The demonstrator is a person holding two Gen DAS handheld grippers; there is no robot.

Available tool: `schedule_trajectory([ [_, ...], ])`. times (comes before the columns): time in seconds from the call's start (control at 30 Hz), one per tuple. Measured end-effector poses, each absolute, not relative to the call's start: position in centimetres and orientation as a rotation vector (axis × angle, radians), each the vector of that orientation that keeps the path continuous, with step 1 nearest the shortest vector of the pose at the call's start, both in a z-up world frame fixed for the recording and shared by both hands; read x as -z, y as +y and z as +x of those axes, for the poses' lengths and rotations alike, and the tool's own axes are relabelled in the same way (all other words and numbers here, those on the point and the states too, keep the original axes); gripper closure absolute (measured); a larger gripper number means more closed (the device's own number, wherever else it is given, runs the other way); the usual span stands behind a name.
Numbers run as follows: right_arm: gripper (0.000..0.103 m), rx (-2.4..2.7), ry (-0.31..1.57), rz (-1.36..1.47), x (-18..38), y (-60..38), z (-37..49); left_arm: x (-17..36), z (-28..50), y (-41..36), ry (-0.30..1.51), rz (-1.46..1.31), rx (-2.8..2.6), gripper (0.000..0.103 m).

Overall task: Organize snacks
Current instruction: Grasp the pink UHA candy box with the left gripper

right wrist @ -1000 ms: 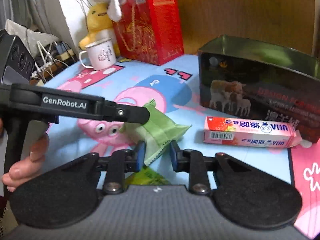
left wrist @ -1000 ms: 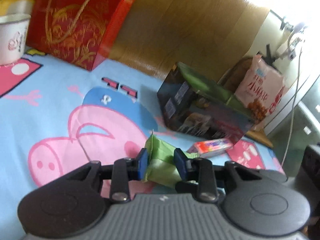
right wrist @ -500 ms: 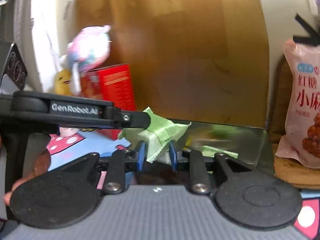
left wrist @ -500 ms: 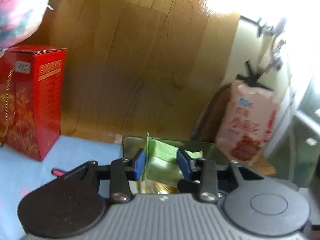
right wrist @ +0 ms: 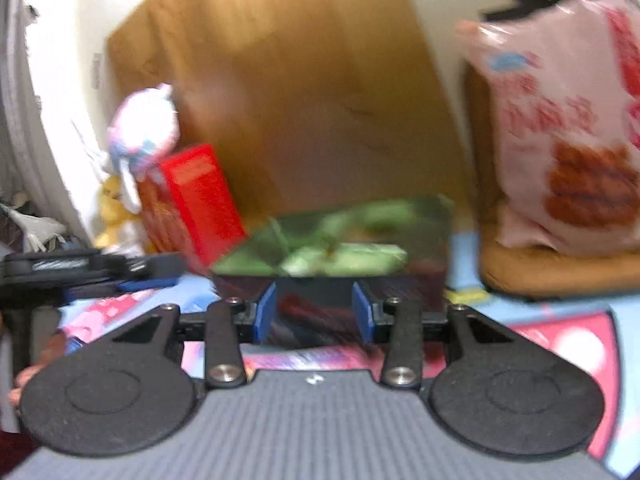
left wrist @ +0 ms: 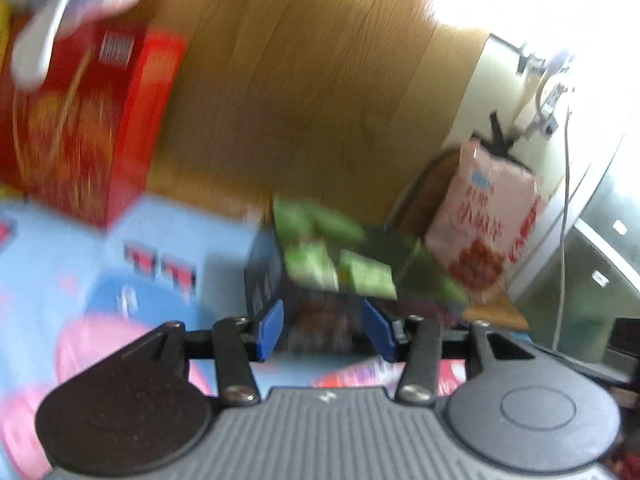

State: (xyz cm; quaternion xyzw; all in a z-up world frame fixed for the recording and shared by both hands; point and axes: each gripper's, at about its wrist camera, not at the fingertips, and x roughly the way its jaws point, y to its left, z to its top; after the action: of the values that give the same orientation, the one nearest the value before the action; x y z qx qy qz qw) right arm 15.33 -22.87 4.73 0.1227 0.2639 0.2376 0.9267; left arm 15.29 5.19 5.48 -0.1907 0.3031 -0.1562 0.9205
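Motion blurs both views. Two green snack packets [left wrist: 312, 256] [right wrist: 348, 258] sit at the open top of the dark tin box [left wrist: 262, 280] [right wrist: 400, 288], free of both grippers. The blur hides how deep they lie. My left gripper [left wrist: 326, 328] hangs just in front of the tin, its jaws opening with nothing between the blue pads. My right gripper [right wrist: 315, 316] faces the tin's front wall, its jaws also opening and empty. A pink candy box [right wrist: 320, 356] [left wrist: 360, 376] lies on the cloth below the fingers.
A pink snack bag [left wrist: 488, 220] [right wrist: 560, 140] stands right of the tin on a brown stool [right wrist: 560, 276]. A red gift bag [left wrist: 80, 120] [right wrist: 196, 200] and plush toys [right wrist: 144, 132] stand at the left. The left gripper's body [right wrist: 80, 268] and a hand [right wrist: 24, 376] reach in at the right view's left edge.
Both grippers held a green packet between their pads; both packets have left the jaws and are at the tin. Both pairs of pads stand wider apart, and both grippers have drawn back.
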Motion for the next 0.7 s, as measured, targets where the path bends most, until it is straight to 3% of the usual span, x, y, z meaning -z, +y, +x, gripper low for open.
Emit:
schedule_trajectory([
  [0.23, 0.057, -0.446, 0.714, 0.351, -1.7, -23.1, 17.4, -1.6, 17.1, 3.3, 0.774, -0.456, 0.29, 0.053],
  [0.3, 0.06, -0.464, 0.743, 0.359, -1.3, -22.5, 17.5, -0.7, 17.6, 2.8, 0.82, -0.469, 0.289, 0.061],
  [0.33, 0.068, -0.491, 0.751, 0.379, -1.3, -22.0, 17.5, -0.4, 17.6, 2.8, 0.828, -0.476, 0.298, 0.065],
  [0.7, 0.069, -0.616, 0.737, 0.151, -3.4, -13.9, 12.4, -1.7, 11.3, 8.3, 0.762, -0.444, 0.175, 0.067],
])
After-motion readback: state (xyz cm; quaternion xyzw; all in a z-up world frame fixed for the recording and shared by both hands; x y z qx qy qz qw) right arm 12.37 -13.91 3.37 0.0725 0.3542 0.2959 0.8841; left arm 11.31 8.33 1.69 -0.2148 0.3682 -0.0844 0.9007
